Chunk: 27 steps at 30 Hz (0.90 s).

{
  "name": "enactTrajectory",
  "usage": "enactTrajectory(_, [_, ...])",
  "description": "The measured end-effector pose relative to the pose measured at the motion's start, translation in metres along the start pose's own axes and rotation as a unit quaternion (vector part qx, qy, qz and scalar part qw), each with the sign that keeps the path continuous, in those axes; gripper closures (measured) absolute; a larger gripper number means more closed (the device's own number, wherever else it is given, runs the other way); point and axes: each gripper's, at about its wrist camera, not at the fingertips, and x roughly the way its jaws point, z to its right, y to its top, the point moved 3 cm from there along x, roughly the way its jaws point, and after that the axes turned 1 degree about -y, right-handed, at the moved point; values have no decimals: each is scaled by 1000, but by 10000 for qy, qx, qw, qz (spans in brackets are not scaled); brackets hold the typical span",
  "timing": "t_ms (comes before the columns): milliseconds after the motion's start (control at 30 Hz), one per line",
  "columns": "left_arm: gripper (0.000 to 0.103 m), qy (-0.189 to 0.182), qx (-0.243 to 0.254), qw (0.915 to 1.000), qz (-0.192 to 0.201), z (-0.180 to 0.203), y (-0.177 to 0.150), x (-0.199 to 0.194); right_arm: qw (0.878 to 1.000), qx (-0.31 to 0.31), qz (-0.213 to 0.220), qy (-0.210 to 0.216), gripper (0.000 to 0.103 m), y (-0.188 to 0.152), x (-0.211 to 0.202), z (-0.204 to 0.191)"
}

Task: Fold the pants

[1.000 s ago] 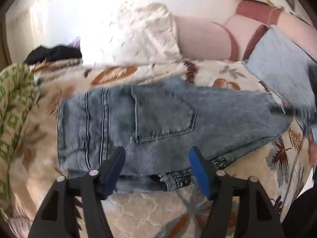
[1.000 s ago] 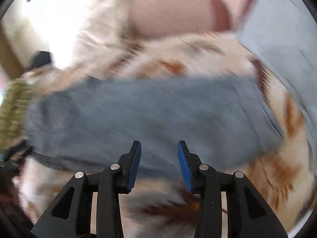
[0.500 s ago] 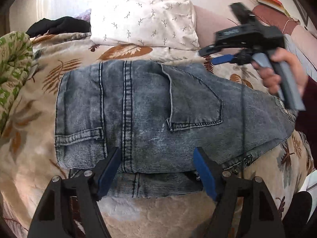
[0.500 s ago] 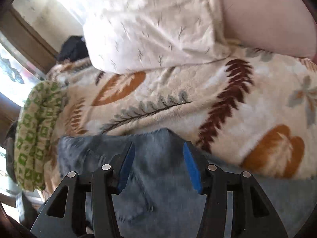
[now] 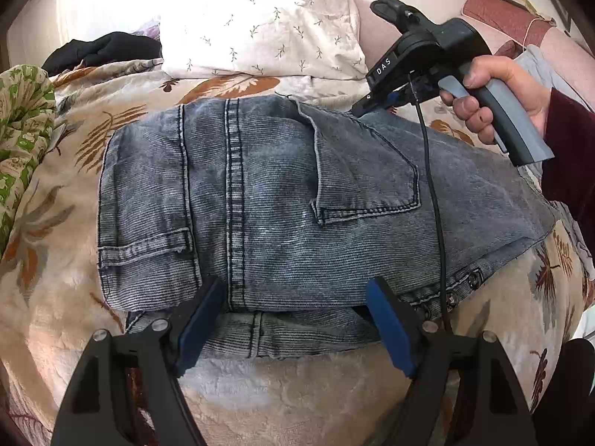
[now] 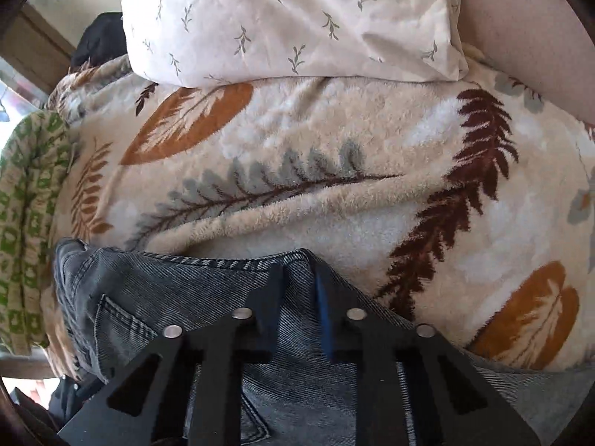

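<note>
The left gripper [image 5: 293, 319], blue pads spread wide, grips nothing at the near edge of the faded grey-blue denim pants [image 5: 297, 193] — folded on a cream leaf-print fleece blanket [image 6: 334, 171]. At their far edge the right gripper [image 6: 299, 297] pinches the denim; beyond lies a white sprig-patterned pillow [image 6: 290, 18].

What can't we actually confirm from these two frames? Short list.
- Right gripper grip: jaws close together at the far edge of the jeans, but the right wrist view does not show whether denim is pinched.
- Jeans' lower layers: left wrist view, covered by the top fold.
- Pant legs' far ends: left wrist view, behind the right hand and sleeve.
- Left gripper: open, contact with denim unclear.
</note>
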Motion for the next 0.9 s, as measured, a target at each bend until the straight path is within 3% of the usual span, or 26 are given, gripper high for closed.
enactTrajectory(167, [22, 44, 73, 10000, -6, 1, -2, 1, 9978, -150, 386, -523, 96, 8, -5, -12])
enactTrajectory(300, [21, 16, 77, 10000, 0, 1, -3, 2, 9973, -52, 374, -637, 96, 12, 12, -10])
enactTrajectory(500, [21, -55, -105, 9999, 66, -4, -1, -8, 9964, 421, 740, -39, 92, 6, -11, 6])
enactTrajectory(667, [21, -77, -300, 9992, 236, -13, 4, -24, 9941, 373, 1019, 6, 88, -10, -56, 7])
enactTrajectory(733, [20, 210, -271, 9986, 393, -15, 5, -32, 9924, 424, 1150, 90, 78, -25, -70, 9])
enactTrajectory(900, [17, 355, -358, 9967, 643, -28, 12, -47, 9900, 589, 1273, 113, 77, -64, -86, 9])
